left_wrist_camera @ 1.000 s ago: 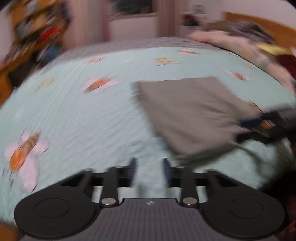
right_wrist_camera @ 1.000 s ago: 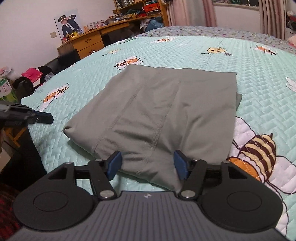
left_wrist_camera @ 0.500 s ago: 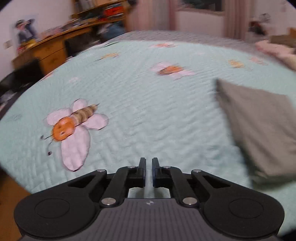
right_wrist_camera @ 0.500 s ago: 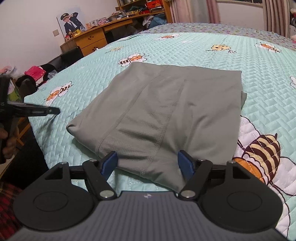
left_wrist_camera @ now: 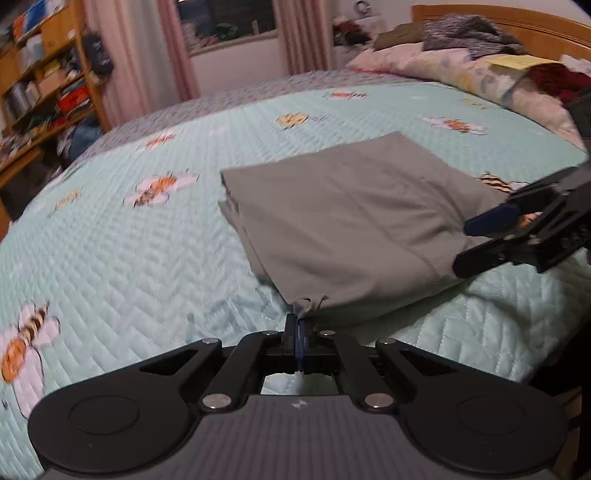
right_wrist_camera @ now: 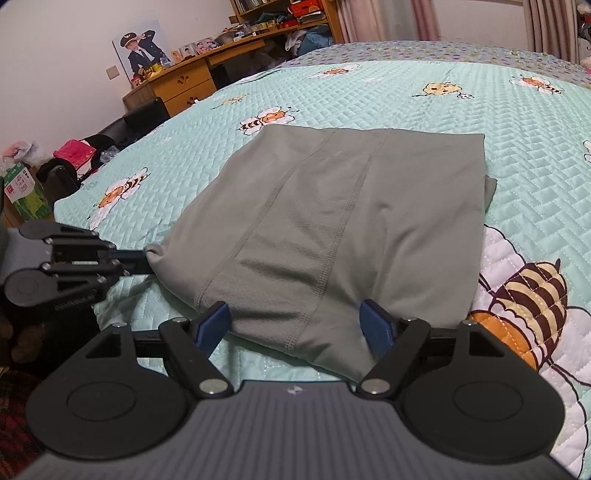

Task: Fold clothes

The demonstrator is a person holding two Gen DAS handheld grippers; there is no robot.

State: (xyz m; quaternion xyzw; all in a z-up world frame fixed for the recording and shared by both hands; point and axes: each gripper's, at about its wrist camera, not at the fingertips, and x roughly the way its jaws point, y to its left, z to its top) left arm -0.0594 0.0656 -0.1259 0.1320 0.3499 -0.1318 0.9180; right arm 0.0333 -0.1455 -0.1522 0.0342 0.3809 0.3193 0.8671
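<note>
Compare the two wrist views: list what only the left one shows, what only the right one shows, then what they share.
Only the left wrist view: the wooden headboard with piled pillows and clothes, and the window.

Only the right wrist view: the desk, the portrait on the wall, and the garment's stitched seams.

Both: the grey folded garment on the bee-print quilt, the left gripper shut on its corner, and the right gripper open at its near edge.

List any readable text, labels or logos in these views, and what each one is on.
None reads cleanly.
Green carton on the floor: red characters on its white label, too small to read.
Left hand-held gripper: embossed lettering along its arm, too blurred to read.
Small white emblem on each gripper body, no words.
Books on the shelf: blurred.
</note>
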